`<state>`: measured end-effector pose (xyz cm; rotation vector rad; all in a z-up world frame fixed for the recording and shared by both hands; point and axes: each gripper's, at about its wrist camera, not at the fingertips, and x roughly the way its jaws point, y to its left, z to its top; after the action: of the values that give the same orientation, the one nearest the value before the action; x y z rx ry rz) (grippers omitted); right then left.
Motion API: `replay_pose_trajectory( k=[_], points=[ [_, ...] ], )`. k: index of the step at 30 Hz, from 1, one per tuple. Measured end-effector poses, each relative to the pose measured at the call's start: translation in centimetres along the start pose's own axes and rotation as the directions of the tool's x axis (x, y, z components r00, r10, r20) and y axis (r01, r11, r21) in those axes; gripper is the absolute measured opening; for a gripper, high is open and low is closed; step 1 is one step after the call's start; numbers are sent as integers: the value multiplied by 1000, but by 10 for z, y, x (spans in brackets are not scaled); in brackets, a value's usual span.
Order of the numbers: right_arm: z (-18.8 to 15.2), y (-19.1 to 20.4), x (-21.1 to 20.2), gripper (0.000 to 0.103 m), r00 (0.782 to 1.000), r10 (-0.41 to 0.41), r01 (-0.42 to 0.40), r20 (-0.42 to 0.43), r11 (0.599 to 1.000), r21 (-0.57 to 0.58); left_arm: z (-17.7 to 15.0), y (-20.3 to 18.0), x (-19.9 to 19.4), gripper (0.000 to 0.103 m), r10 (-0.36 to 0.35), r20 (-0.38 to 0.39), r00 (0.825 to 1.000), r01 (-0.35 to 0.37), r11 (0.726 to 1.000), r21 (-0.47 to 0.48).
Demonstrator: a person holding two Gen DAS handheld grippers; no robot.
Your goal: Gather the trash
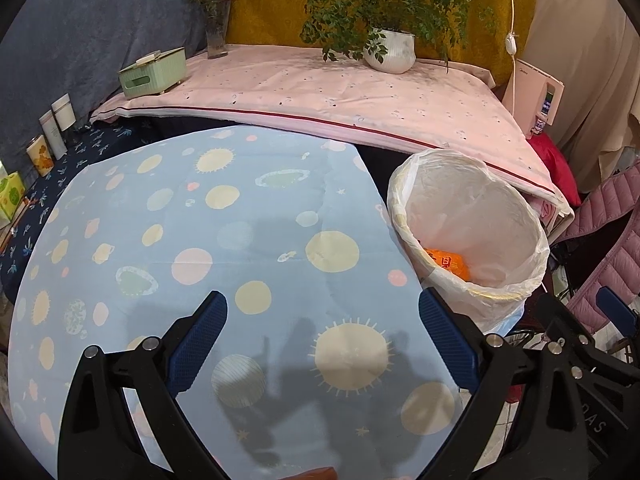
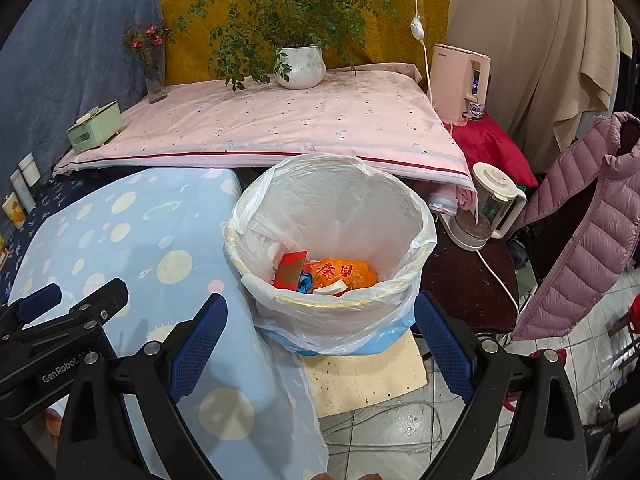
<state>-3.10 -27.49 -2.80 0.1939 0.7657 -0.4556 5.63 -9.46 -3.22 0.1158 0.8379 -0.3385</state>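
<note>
A white bin lined with a clear plastic bag (image 2: 404, 240) (image 1: 516, 216) stands just right of the table with the blue spotted cloth (image 1: 224, 224) (image 2: 132, 224). Inside lie an orange wrapper (image 2: 344, 272) (image 1: 446, 262), a red packet (image 2: 291, 270) and other scraps. My left gripper (image 1: 322, 312) hovers open over the cloth with nothing between its fingers. My right gripper (image 2: 320, 314) is open too, empty, in front of the bin's near rim. The other gripper's black frame shows at the left edge of the right wrist view (image 2: 60, 320) and at the right edge of the left wrist view (image 1: 592, 340).
Behind is a higher surface under a pink cloth (image 2: 280, 128) with a potted plant (image 2: 300, 66), a flower vase (image 2: 154, 76) and a green box (image 2: 94, 126). A kettle (image 2: 490, 208), a pink appliance (image 2: 460, 84) and a pink jacket (image 2: 580, 232) crowd the right. Cables lie on the tiled floor (image 2: 400, 432).
</note>
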Motion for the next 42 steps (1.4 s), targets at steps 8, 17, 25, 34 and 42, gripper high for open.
replay_pose_trajectory(
  k=[8, 17, 25, 34, 42],
  points=[
    [0, -10, 0, 91, 1000, -7, 7, 2, 1000, 12, 0, -4, -1, 92, 16, 3, 1000, -16, 1000, 6],
    [-2, -13, 1, 91, 1000, -6, 6, 1, 1000, 17, 1, -7, -3, 92, 28, 12, 1000, -28, 1000, 8],
    [-2, -13, 1, 91, 1000, -4, 4, 1, 1000, 17, 1, -10, -5, 92, 39, 21, 999, -39, 999, 9],
    [2, -14, -1, 91, 1000, 2, -2, 8, 1000, 17, 6, -13, -8, 92, 34, 32, 999, -35, 999, 12],
    [5, -16, 1, 91, 1000, 0, 0, 9, 1000, 19, 11, -24, -8, 92, 22, 34, 999, -23, 999, 35]
  ],
)
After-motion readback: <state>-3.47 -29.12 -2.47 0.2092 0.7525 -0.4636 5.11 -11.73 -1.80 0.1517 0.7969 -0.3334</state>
